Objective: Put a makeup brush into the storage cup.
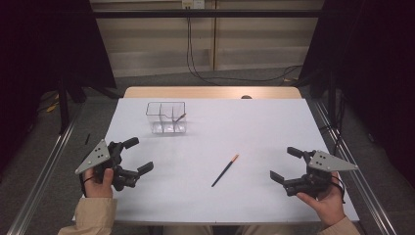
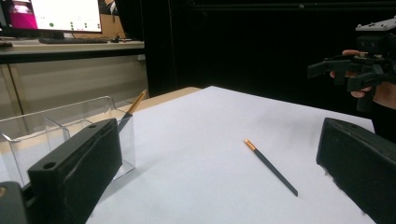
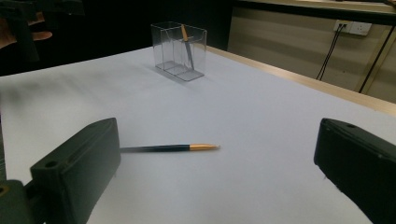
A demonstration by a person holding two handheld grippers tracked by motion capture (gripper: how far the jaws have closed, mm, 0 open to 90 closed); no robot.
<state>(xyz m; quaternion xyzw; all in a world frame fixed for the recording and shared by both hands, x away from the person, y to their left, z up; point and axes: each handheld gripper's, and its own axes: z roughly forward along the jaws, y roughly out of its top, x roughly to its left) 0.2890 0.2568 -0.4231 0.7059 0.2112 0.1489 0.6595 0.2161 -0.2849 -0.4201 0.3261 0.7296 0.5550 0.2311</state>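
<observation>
A black pen with an orange tip (image 1: 225,170) lies loose on the white table (image 1: 254,127), between my two grippers. A second pen (image 1: 179,117) leans inside a clear divided box (image 1: 166,117) at the back left. My left gripper (image 1: 141,155) is held above the table's left side, open and holding nothing. My right gripper (image 1: 283,164) hovers at the right, also open and holding nothing. In the left gripper view the loose pen (image 2: 271,166) lies between the wide-apart jaws, with the box (image 2: 60,126) close at left. In the right gripper view the pen (image 3: 168,148) lies just ahead, and the box (image 3: 180,49) stands farther off.
A bare wooden strip (image 1: 210,92) runs along the table's far edge. Metal rails (image 1: 44,166) flank both sides. Cables (image 1: 195,68) trail across the floor behind. A monitor (image 2: 65,14) glows on a desk in the left gripper view.
</observation>
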